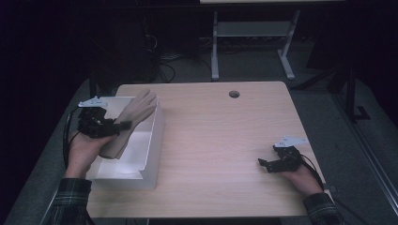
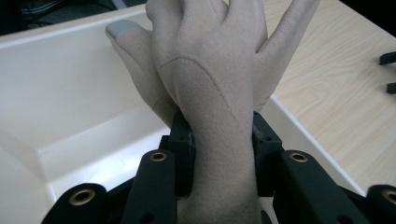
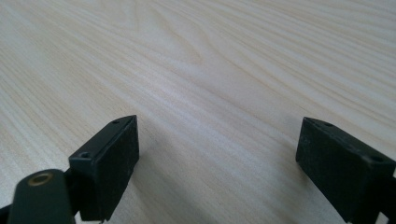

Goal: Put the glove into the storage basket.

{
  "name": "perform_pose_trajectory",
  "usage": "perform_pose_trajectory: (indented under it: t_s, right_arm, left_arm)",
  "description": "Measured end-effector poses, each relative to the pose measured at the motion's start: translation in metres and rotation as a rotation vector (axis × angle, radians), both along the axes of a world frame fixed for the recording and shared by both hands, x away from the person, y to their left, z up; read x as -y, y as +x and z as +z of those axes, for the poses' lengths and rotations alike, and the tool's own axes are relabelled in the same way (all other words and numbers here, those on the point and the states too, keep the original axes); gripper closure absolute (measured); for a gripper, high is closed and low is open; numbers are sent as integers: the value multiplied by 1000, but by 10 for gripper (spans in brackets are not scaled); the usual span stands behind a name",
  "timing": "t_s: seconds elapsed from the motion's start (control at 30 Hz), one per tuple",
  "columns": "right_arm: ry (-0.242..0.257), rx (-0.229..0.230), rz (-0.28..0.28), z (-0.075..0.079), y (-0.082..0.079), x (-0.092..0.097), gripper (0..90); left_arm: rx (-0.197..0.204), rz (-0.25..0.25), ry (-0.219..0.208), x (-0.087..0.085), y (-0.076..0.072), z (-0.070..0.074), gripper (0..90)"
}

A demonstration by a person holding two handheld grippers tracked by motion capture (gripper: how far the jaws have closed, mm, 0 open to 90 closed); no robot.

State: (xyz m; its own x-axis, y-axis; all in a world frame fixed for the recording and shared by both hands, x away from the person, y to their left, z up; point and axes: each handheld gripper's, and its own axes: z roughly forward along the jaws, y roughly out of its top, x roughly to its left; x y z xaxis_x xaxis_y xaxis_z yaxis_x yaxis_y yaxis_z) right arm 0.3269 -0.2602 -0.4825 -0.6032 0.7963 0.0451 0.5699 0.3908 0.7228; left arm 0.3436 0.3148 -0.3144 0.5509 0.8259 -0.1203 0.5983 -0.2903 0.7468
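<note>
A beige glove [image 1: 133, 117] hangs over the white box [image 1: 152, 140] at the table's left, its fingers reaching past the box's far right corner. My left gripper [image 1: 123, 125] is shut on the glove's wrist; in the left gripper view both black pads press the glove [image 2: 212, 93] from either side above the box's inside [image 2: 70, 102]. My right gripper [image 1: 263, 164] rests low at the table's right front, open. In the right gripper view its jaws [image 3: 217, 163] stand wide apart over bare wood with nothing between them.
The light wooden table [image 1: 220, 140] has a round cable hole [image 1: 234, 94] near its far edge. Beyond the table stand a white desk frame [image 1: 253, 42] and cables on the dark floor. The box takes up the table's left side.
</note>
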Motion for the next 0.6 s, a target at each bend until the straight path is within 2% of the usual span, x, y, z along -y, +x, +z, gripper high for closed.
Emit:
perform_pose_trajectory:
  t_s: [0.27, 0.43, 0.6]
  right_arm:
    - [-1, -1, 0, 0, 0, 0, 129]
    - [-5, 0, 1, 0, 0, 0, 129]
    - [-5, 0, 0, 0, 0, 0, 129]
  left_arm:
    - [-35, 46, 15, 0, 1, -33, 678]
    - [-52, 50, 8, 2, 5, -55, 678]
    - [-57, 64, 2, 1, 7, -70, 679]
